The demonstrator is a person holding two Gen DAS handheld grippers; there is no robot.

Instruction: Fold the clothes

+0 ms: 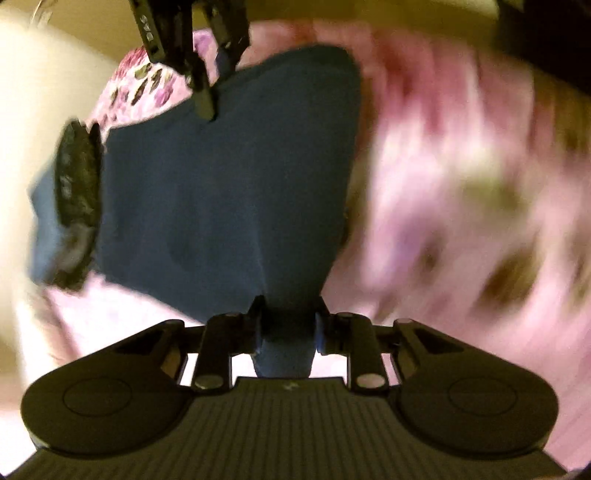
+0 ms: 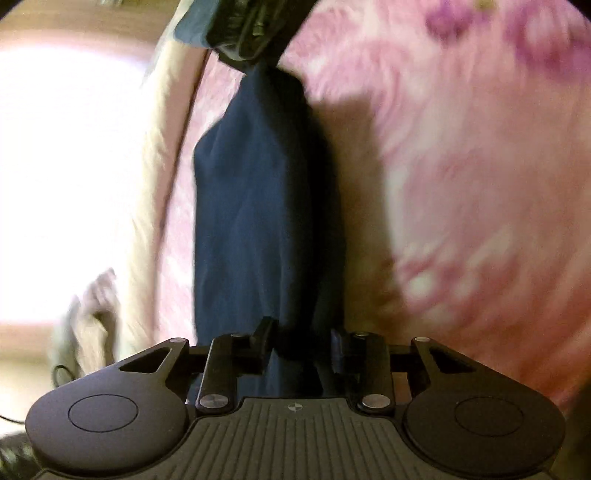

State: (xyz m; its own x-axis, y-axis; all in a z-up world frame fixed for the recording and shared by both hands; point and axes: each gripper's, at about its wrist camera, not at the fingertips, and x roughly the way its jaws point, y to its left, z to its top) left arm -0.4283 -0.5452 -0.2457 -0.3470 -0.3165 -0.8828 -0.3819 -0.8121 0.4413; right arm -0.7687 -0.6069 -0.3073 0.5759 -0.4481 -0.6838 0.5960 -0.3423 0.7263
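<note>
The jaws of the left gripper are clenched on a bunched end of a dark blue garment, with the cloth pinched between the two pads and a small tail of it hanging below them. From that pinch the garment fans out wide and fairly flat away from the camera. At its far edge, the right gripper comes in from the top of the left wrist view and grips the cloth there. A dark, rough patch sits on the garment's left side; what it is cannot be told.

In the right wrist view the jaws of the right gripper are closed on another part of the same blue garment, with folds of cloth filling the gap between the pads. The garment runs straight away from these jaws as a long narrow band, and at its far end the left gripper holds it, so the cloth is held between the two grippers.

Under the garment lies a pink bedspread with a flower pattern, much blurred in both views. Whether the garment touches it or hangs just above cannot be told. Beyond the left edge of the bedspread in the right wrist view there is a pale cream cloth and a very bright washed-out area.
</note>
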